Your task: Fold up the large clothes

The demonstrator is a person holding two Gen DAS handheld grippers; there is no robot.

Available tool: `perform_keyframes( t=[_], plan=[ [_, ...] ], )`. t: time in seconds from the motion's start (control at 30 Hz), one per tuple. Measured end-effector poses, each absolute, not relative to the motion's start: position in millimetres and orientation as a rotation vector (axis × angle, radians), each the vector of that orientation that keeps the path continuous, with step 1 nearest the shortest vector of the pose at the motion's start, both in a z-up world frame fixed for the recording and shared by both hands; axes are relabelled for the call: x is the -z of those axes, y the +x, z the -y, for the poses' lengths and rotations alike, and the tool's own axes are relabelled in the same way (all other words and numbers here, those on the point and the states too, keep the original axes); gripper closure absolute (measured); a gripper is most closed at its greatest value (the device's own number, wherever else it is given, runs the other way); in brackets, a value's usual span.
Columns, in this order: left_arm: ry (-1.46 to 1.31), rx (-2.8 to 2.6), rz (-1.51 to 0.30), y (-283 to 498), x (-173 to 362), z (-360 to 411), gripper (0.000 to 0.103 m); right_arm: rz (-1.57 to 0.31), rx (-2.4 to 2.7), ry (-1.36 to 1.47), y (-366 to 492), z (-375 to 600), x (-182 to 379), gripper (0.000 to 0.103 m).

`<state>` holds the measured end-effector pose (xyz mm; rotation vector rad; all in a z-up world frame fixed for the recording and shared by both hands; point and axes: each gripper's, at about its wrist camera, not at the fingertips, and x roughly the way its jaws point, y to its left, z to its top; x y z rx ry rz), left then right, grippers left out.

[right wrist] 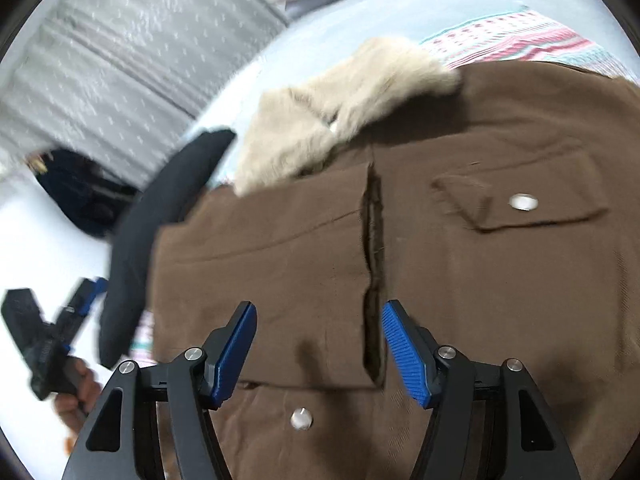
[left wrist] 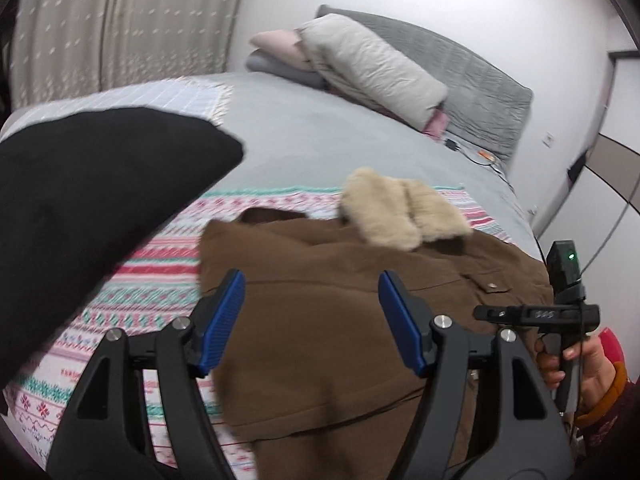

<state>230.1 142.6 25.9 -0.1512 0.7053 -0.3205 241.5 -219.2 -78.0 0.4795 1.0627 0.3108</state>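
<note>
The right gripper (right wrist: 318, 344) was wide open and held nothing; its blue pads (right wrist: 236, 350) hovered just above the brown coat (right wrist: 460, 280), straddling the front placket seam (right wrist: 374, 264). The left gripper (left wrist: 312, 320) was likewise spread wide and empty, poised over the coat's left portion.

The coat lay on the patterned blanket (left wrist: 132, 300) at 6 o'clock in both views, one side apparently already turned in. A snap button (right wrist: 301, 418) sat nearest the right gripper, a flap pocket (right wrist: 520, 200) at 2 o'clock, and the cream fur collar (right wrist: 340, 108) beyond at 12 o'clock. A black garment (left wrist: 88, 208) occupied 9 o'clock in the left view. Pillows (left wrist: 372, 64) lay farthest, at 1 o'clock.

Procedure, as judged: each gripper should descend on a hem or side edge, pinch the full fabric thickness, and both should lift together. Thick cloth would likely slip from a shallow bite; the bulky collar should stay outside the fold line.
</note>
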Motion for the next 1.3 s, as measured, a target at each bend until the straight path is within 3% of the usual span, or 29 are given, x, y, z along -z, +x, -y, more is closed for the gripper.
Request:
perform_keyframes(
  t=[0.03,0.07,0.17,0.23,0.37,0.43,0.6,0.67,0.8,0.93,1.07,1.17,1.3],
  plan=[
    [-0.150,0.307,-0.706,230.8,-22.3,-142.6,0.034,-1.082,-0.276,0.432,248.8,208.7,84.3,0.041],
    [-0.144,0.281,-0.699,230.8,-20.5,-147.8,0.034,-1.097,-0.240,0.378,254.3,198.3,90.8,0.058],
    [-0.146,0.259,-0.682,237.8,-17.7,-154.7,0.037,-1.073,-0.194,0.255,258.2,179.8,91.6,0.093],
    [-0.155,0.260,-0.677,243.7,-16.0,-156.6,0.044,-1.045,-0.244,0.276,256.9,180.2,77.4,0.096],
    [-0.176,0.342,-0.662,254.4,-14.3,-137.8,0.059,-0.914,-0.285,0.297,252.5,198.8,27.9,0.097],
    [-0.164,0.374,-0.673,260.2,-7.5,-126.0,0.060,-0.895,-0.265,0.265,253.9,205.4,16.7,0.097],
    [-0.030,0.308,-0.840,284.9,50.1,-96.4,0.061,-0.971,-0.202,0.205,257.6,210.9,48.4,0.096],
    [-0.006,0.268,-0.918,291.1,82.2,-97.0,0.070,-1.017,-0.152,0.154,252.3,212.4,72.3,0.096],
    [-0.003,0.272,-0.902,286.2,69.1,-100.3,0.070,-1.027,-0.152,0.112,243.9,208.5,106.3,0.088],
    [-0.002,0.297,-0.818,285.8,41.2,-108.8,0.067,-1.009,-0.258,0.116,248.7,211.9,89.2,0.059],
    [-0.032,0.272,-0.789,307.3,34.7,-111.4,0.067,-0.963,-0.168,0.126,276.5,224.6,76.1,0.059],
    [0.009,0.204,-0.849,331.4,66.1,-110.5,0.066,-0.910,-0.168,0.162,291.9,222.7,71.9,0.059],
    [0.034,0.184,-0.870,334.8,83.6,-111.0,0.064,-0.967,-0.147,0.106,300.4,212.8,107.2,0.058]
  ],
)
